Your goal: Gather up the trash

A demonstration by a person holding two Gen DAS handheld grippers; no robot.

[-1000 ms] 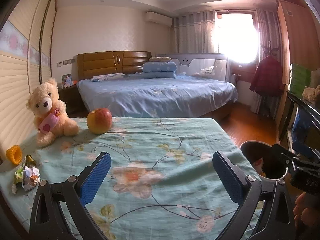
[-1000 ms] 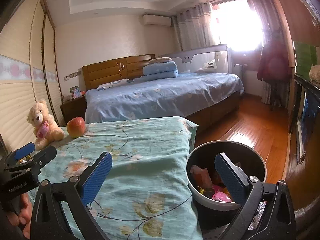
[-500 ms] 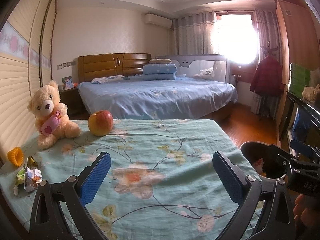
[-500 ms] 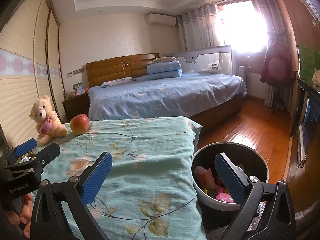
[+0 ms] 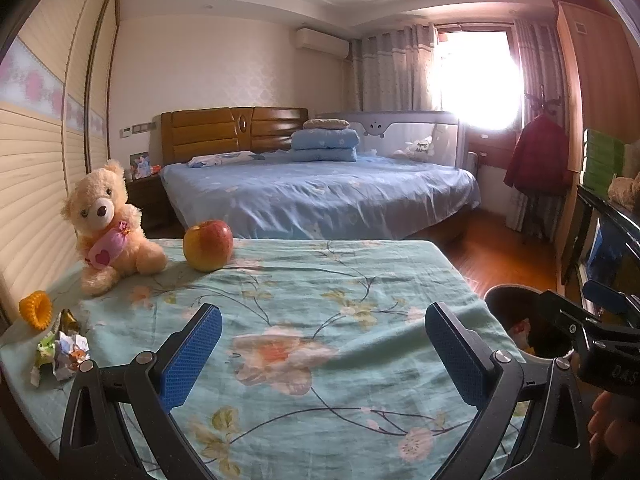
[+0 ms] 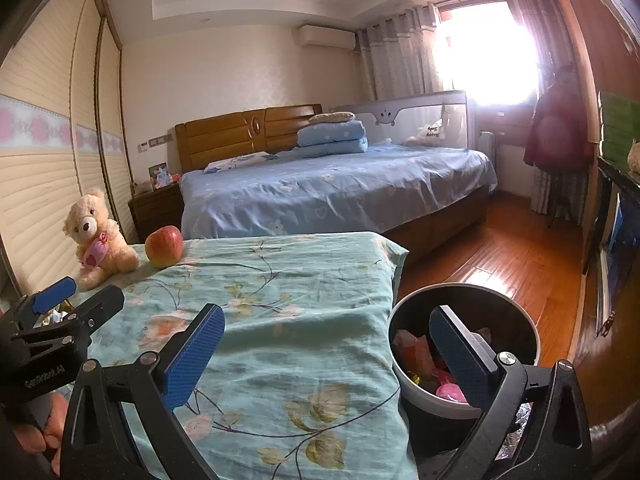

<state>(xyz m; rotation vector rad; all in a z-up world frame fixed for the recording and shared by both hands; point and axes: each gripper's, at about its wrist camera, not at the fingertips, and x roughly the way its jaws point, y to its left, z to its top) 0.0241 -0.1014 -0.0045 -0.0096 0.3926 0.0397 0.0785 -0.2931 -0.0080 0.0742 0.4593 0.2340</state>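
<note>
Both grippers gape (crumpled wrappers (image 5: 60,354) lie apart).

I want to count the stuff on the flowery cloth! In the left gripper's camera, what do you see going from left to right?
Orange ring → crumpled wrappers → teddy bear → apple → trash bin, standing off the cloth's right edge.
</note>
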